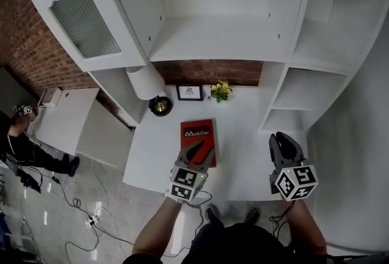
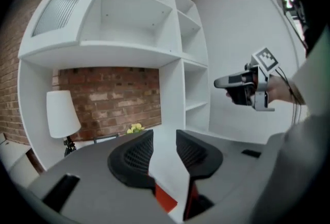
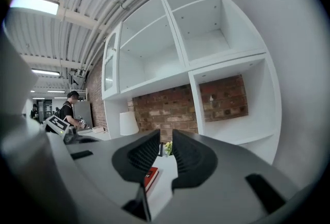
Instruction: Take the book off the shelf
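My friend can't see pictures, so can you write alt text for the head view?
A red book lies flat on a white desk under white shelves, with the left claw over its near edge. The right claw hangs to the right, holding nothing; a lamp, framed picture and yellow flowers stand behind.

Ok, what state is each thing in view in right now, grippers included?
book: closed, lying flat on the desk, cover up.
cabinet door: swung open.
lamp: upright; lit or not, cannot tell.
left gripper: over the book's near end, fingers apart, no grip on it.
right gripper: clear of the book, fingers slightly apart, empty.
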`<control>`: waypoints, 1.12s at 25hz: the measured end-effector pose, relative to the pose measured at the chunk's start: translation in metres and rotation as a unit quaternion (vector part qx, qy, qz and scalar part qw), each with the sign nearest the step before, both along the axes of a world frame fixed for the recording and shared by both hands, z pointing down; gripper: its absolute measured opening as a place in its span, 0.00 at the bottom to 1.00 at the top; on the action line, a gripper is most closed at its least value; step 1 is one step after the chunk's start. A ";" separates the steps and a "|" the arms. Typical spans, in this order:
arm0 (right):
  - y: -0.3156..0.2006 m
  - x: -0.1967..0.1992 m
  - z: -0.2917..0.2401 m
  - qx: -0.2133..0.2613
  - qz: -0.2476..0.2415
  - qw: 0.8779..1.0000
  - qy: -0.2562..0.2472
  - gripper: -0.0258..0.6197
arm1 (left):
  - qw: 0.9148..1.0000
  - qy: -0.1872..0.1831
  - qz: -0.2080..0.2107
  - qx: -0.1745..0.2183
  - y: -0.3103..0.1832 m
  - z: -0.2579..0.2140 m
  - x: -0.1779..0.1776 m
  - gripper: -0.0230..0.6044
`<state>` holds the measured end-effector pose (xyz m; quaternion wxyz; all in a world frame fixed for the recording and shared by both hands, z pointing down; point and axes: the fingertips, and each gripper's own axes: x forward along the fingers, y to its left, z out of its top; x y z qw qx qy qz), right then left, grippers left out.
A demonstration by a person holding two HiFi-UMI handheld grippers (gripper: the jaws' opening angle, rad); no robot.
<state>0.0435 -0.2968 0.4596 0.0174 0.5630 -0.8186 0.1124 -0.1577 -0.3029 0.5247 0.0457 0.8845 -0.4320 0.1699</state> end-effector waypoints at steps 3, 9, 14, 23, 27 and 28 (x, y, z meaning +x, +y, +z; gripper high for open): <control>0.004 0.006 -0.020 0.025 -0.004 1.000 0.004 0.14 | 0.999 0.014 -0.019 0.039 0.005 -0.042 0.006 0.20; 0.015 0.010 -0.056 0.072 -0.018 0.997 -0.007 0.14 | 0.988 0.042 -0.097 0.111 0.015 -0.104 -0.007 0.09; 0.023 0.012 -0.078 0.103 -0.026 0.994 0.007 0.14 | 0.981 0.068 -0.122 0.134 0.034 -0.132 -0.011 0.09; 0.036 0.014 -0.105 0.148 -0.032 0.988 0.033 0.10 | 0.973 0.082 -0.127 0.174 0.051 -0.165 -0.005 0.09; 0.038 0.017 -0.112 0.160 -0.034 0.986 0.031 0.09 | 0.972 0.079 -0.127 0.180 0.051 -0.170 0.000 0.09; 0.039 0.017 -0.114 0.163 -0.035 0.985 0.031 0.09 | 0.972 0.078 -0.126 0.179 0.050 -0.170 0.001 0.09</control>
